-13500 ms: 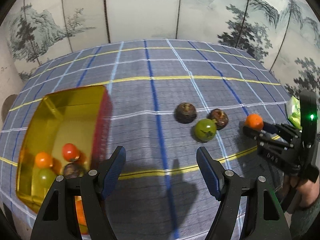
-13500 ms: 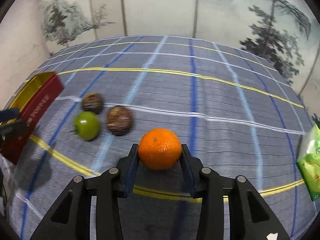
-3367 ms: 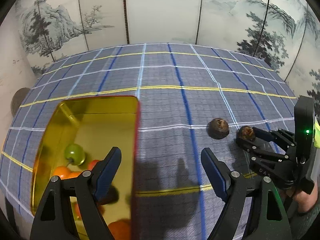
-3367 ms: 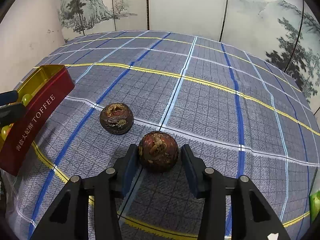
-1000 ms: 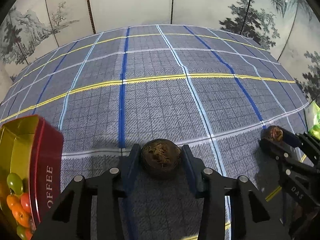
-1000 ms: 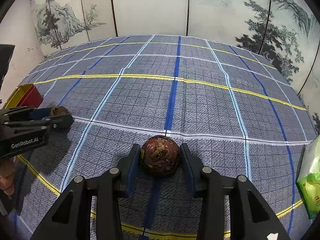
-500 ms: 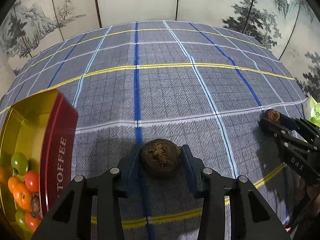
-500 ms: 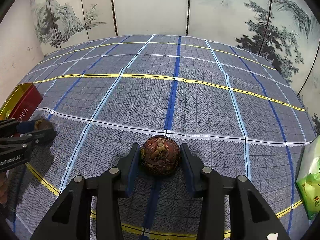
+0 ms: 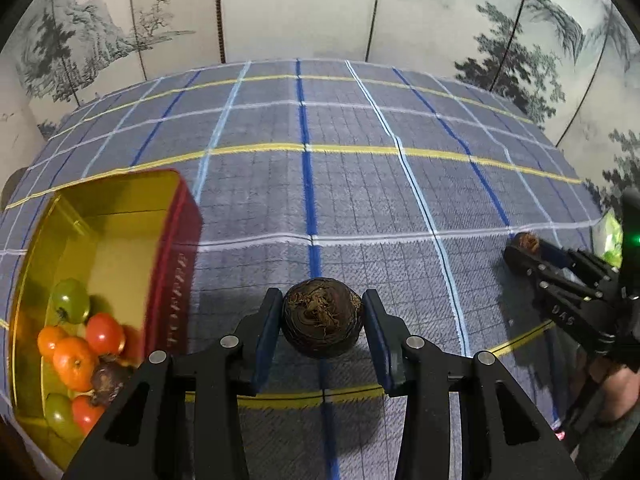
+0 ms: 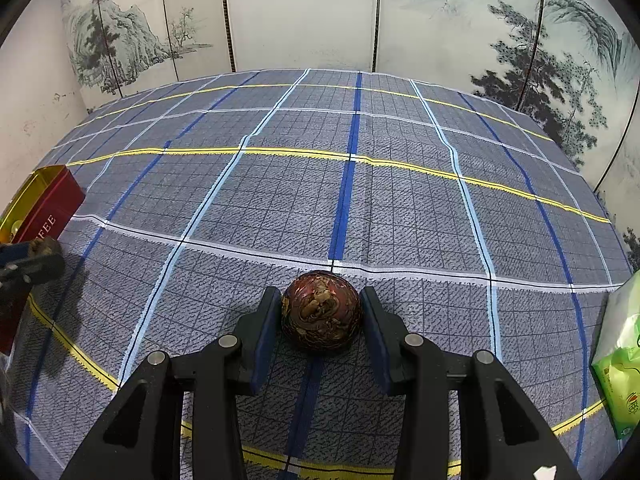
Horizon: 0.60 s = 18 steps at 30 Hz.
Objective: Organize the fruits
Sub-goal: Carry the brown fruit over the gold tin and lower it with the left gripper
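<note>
My left gripper (image 9: 322, 320) is shut on a dark brown round fruit (image 9: 322, 322) and holds it over the plaid cloth, just right of the red toffee tin (image 9: 176, 248). The tin holds several fruits: green, orange, red and a dark one (image 9: 106, 380). My right gripper (image 10: 320, 316) is shut on a dark red-brown mottled fruit (image 10: 322, 312). In the left wrist view the right gripper (image 9: 532, 250) is at the far right with its fruit (image 9: 528, 242). In the right wrist view the left gripper (image 10: 28, 256) is at the far left beside the tin (image 10: 52, 204).
A blue-grey plaid cloth (image 10: 360, 200) covers the table. A green packet (image 10: 620, 364) lies at the right edge. A painted folding screen (image 10: 304, 16) stands behind the table.
My left gripper has carried the dark brown fruit left, closer to the tin, which now shows more of its inside. My right gripper has held still with its fruit.
</note>
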{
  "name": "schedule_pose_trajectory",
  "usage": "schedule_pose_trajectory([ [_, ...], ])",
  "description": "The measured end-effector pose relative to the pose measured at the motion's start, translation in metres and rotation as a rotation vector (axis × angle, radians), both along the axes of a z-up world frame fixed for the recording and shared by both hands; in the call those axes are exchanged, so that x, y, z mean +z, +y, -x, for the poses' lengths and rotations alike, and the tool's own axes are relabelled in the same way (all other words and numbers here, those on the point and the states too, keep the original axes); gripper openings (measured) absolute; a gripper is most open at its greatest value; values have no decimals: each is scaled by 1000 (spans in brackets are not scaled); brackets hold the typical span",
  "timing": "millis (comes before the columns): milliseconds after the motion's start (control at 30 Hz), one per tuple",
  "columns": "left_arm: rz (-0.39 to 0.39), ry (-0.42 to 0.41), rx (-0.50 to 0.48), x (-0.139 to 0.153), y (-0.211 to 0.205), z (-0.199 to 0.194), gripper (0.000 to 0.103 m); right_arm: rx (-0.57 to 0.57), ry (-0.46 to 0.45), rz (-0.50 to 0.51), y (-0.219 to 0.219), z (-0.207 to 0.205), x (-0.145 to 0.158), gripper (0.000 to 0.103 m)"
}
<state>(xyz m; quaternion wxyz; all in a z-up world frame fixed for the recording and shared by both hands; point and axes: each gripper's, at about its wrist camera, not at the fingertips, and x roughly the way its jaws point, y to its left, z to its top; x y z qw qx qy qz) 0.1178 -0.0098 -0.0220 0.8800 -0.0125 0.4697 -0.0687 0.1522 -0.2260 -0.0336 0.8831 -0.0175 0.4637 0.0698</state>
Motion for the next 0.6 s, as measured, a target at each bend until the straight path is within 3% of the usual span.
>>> schedule_pose_trajectory([
  [600, 15, -55, 94, 52, 67, 22, 42, 0, 0, 0, 0, 0, 0, 38],
])
